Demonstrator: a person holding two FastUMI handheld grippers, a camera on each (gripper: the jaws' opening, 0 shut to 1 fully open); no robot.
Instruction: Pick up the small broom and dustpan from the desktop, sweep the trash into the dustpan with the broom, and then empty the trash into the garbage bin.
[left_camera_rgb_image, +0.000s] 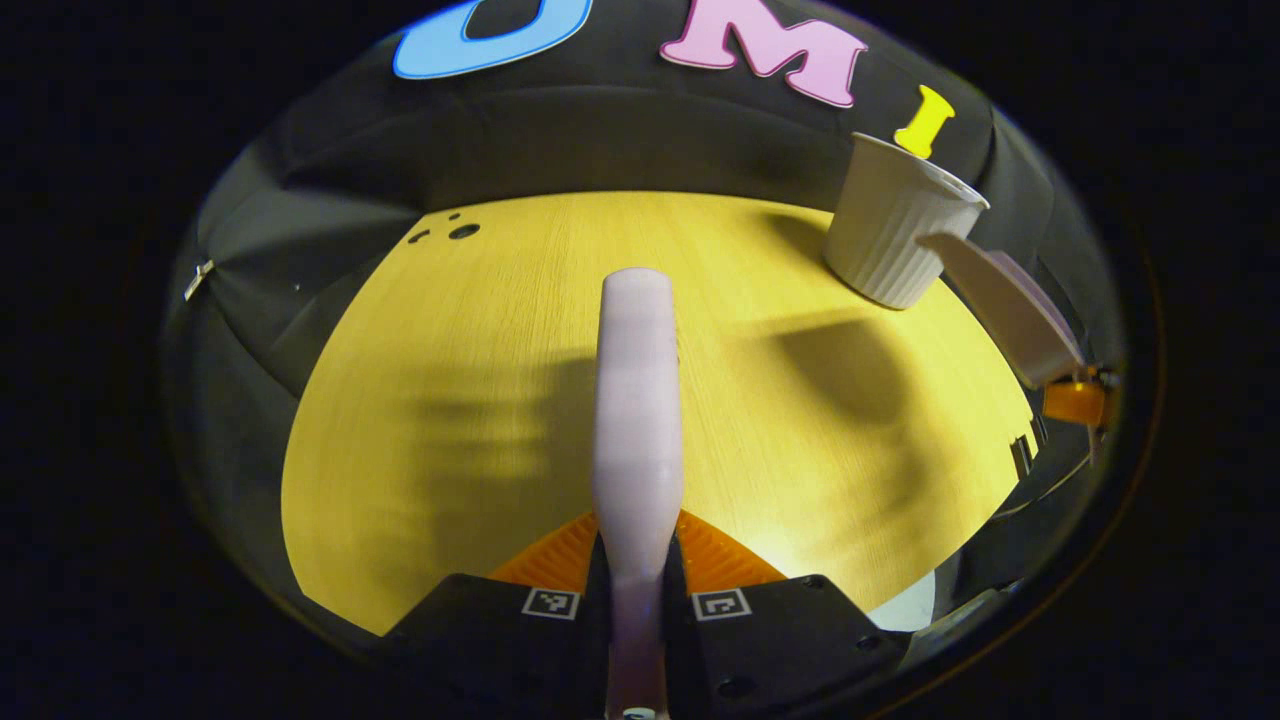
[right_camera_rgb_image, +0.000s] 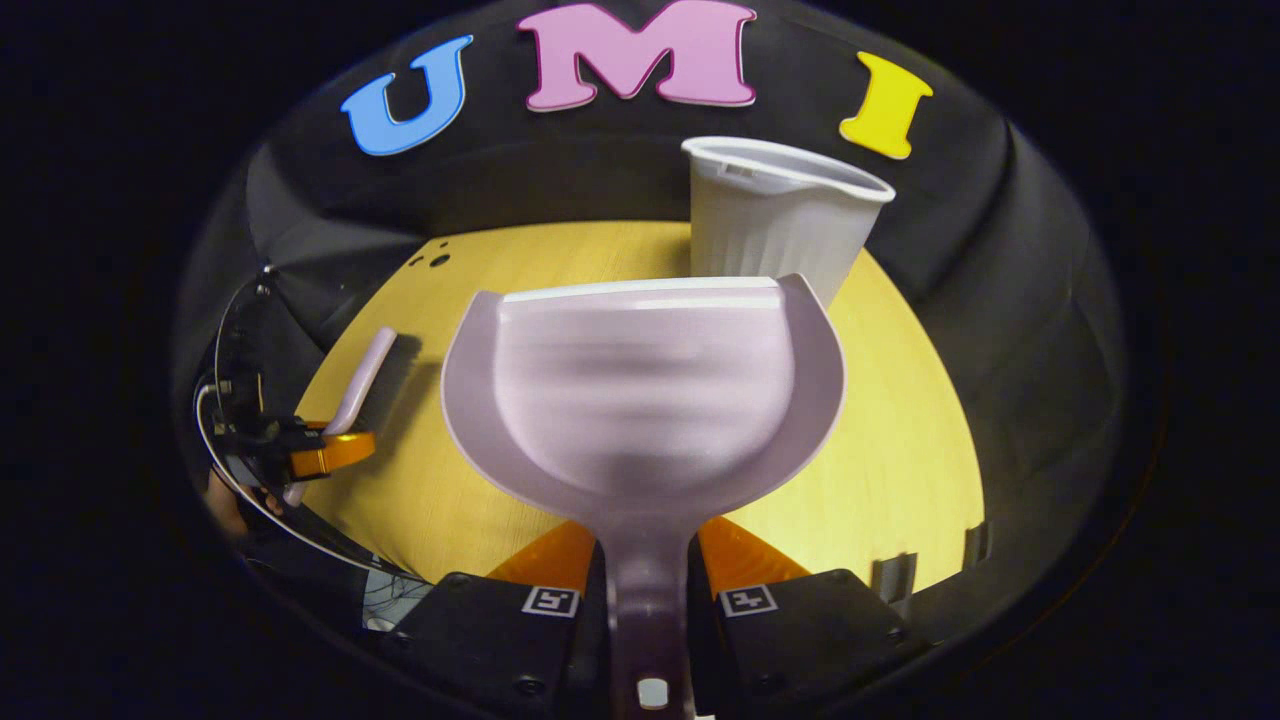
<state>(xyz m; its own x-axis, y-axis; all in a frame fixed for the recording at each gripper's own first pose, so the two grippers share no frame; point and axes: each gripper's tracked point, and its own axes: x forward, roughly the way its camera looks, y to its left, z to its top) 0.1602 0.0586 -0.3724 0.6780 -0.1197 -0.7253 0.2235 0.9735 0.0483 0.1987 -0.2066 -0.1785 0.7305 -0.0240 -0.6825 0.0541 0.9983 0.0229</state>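
Pinching the broom (left_camera_rgb_image: 637, 400), left hand-held gripper (left_camera_rgb_image: 637, 570); right hand-held gripper (right_camera_rgb_image: 648, 560) clamps the dustpan (right_camera_rgb_image: 645, 390).

The bench (left_camera_rgb_image: 480, 400) lies bare across its middle and near edge, open for passing. The bin (right_camera_rgb_image: 775, 225) stands at the far edge, toward the right corner, with the dustpan (right_camera_rgb_image: 640, 390) raised just before it.
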